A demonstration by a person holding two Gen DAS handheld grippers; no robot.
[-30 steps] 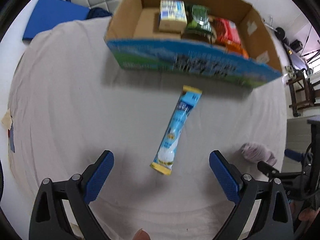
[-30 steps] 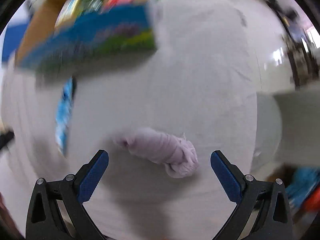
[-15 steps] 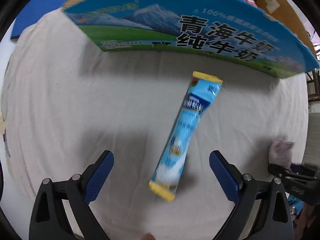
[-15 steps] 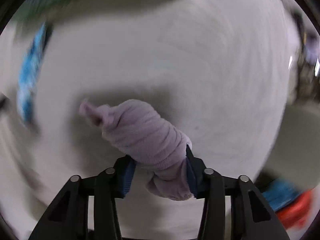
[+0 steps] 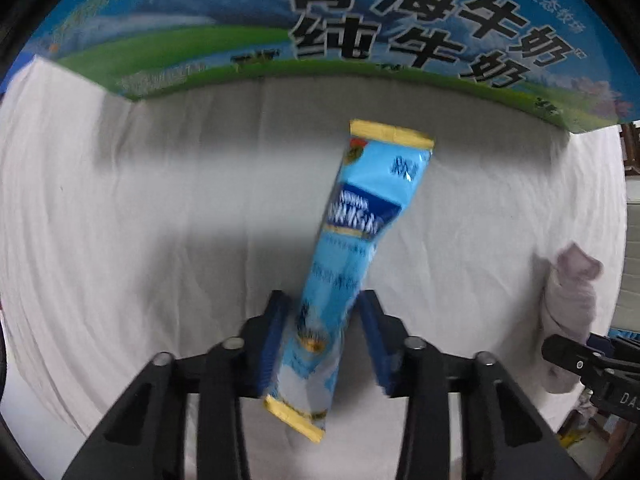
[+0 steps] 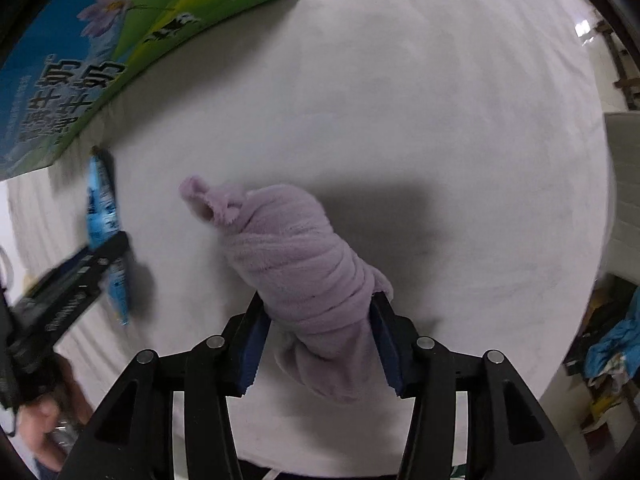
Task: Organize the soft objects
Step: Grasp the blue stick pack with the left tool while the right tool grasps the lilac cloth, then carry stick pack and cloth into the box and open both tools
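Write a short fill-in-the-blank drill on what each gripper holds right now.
1. The left gripper is shut on the light ____ packet.
2. The right gripper is shut on a rolled ____ cloth.
3. Beyond the packet stands the printed milk ____.

Missing words: blue; purple; box

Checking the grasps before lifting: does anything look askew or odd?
Nothing damaged or spilled. The blue packet sits slanted in the left gripper, gripped near its lower end. The right gripper holds the rolled purple cloth.
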